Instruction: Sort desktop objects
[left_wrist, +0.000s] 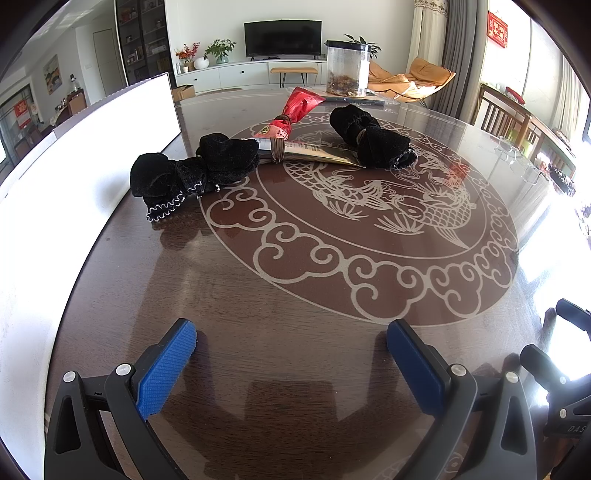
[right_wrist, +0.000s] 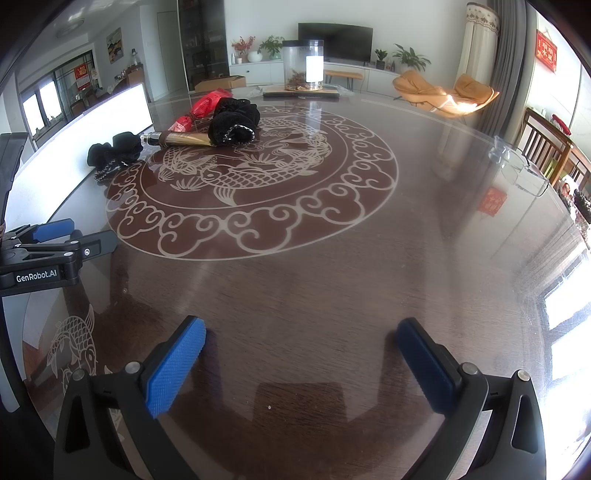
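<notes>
**Hovering over a dark table, 2 empty grippers face a small cluster of objects**

Running along the table's left edge is a white board (left_wrist: 110, 125). Just beside it lies a black scrunchie with silver trim (left_wrist: 184, 177). To its right, touching it, a gold tube (left_wrist: 314, 151) with a brown band around it lies flat. Behind the tube sits a red packet (left_wrist: 295, 107). A 2nd black scrunchie (left_wrist: 369, 136) rests on the tube's right end. Farther back stands a clear plastic jar (left_wrist: 347, 68). All sit at the far side of the glossy brown table (left_wrist: 295, 350), over its carp medallion. The left gripper (left_wrist: 291, 339) and right gripper (right_wrist: 301, 332) both hold their blue-padded jaws wide apart, gripping nothing, well short of the objects.
</notes>
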